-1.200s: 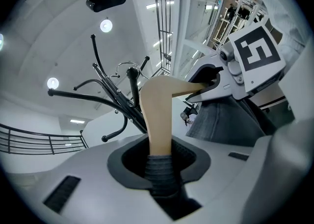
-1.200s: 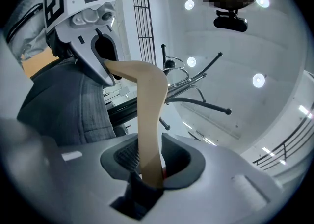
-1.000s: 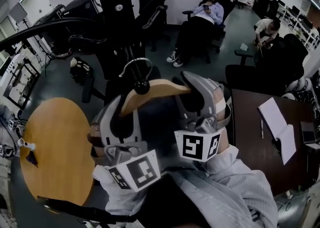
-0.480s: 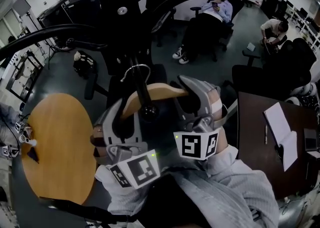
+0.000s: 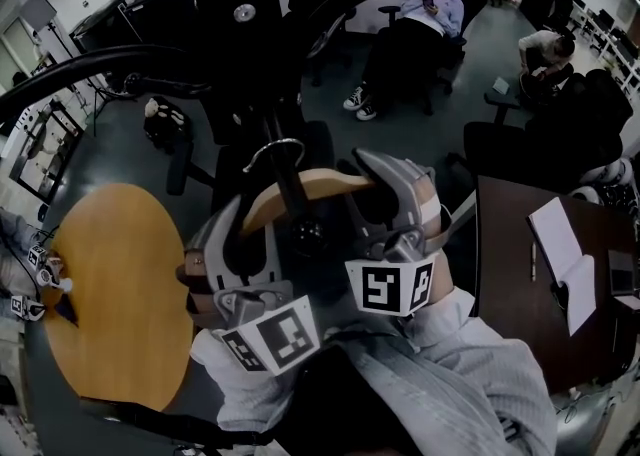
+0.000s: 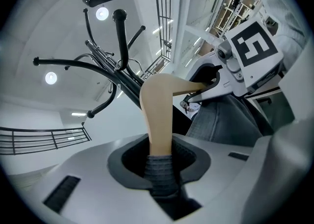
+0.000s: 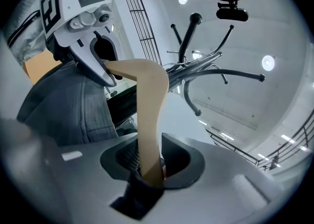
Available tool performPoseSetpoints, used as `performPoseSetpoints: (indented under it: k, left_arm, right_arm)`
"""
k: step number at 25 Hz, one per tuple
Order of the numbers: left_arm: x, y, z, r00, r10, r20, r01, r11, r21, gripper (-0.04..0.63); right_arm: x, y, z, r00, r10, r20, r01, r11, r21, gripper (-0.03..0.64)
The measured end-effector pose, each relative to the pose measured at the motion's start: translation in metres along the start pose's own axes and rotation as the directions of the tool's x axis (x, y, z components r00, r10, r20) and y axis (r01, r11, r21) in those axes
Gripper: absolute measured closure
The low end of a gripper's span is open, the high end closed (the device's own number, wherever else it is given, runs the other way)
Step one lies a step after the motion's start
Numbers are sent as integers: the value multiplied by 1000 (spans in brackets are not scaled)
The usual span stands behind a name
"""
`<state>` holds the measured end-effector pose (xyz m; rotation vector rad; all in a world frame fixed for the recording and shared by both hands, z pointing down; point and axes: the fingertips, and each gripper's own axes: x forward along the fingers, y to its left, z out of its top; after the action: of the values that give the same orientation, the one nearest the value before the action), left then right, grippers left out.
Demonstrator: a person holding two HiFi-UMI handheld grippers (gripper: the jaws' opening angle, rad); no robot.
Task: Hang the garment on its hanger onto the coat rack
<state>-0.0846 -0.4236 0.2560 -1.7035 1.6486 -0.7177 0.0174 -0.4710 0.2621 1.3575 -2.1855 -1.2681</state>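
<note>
The round wooden tabletop [image 5: 110, 284] lies low on my left, well clear of the work. My left gripper [image 5: 243, 234] has its fingers closed partway on the left arm of the wooden hanger [image 5: 310, 187], with a fold of the dark garment [image 6: 162, 179] caught under the pads. If that cloth slides, I judge this end sags and the hanger tips.

In the middle, the metal hook [image 5: 275, 152] sits right at a black peg of the coat rack [image 5: 235, 24], the peg's ball end just below it. I cannot tell whether the hook is over the peg or only beside it. Releasing on a wrong guess would drop the garment, which hangs from the hanger between my two grippers. The neighbouring pegs crowd in and could snag the hook.

My right gripper [image 5: 385, 184] clamps the hanger's right arm the same way. If one side lowers ahead of the other, the hook could twist off the peg.
</note>
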Motion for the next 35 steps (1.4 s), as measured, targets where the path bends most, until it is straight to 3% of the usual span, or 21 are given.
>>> performPoseSetpoints:
  k: [5,14,23,31,35]
  left_arm:
    - [-5,0,-1,1000,-1,24,0,1000,28,499]
    - [-23,4,4,997,-37,61,34,998,43,469]
    - [-47,7,5,993,-59,99,53,997,58,434]
    - [-74,7,11,985,-57,161,54,998,25,433]
    - [-90,10,20,976,-38,216,51,997,-56,434]
  right_arm:
    - [-4,3,2,1000,-1,-2,1,1000,12,512]
    - [-27,10,24,989,141,55,-143,989,36,476]
    - [-54,21,48,985,147,88,-149,988,27,469]
    - [-79,28,56,988,132,84,-137,989,59,463]
    - [-95,27,58,989,105,107,-121,981,154,463]
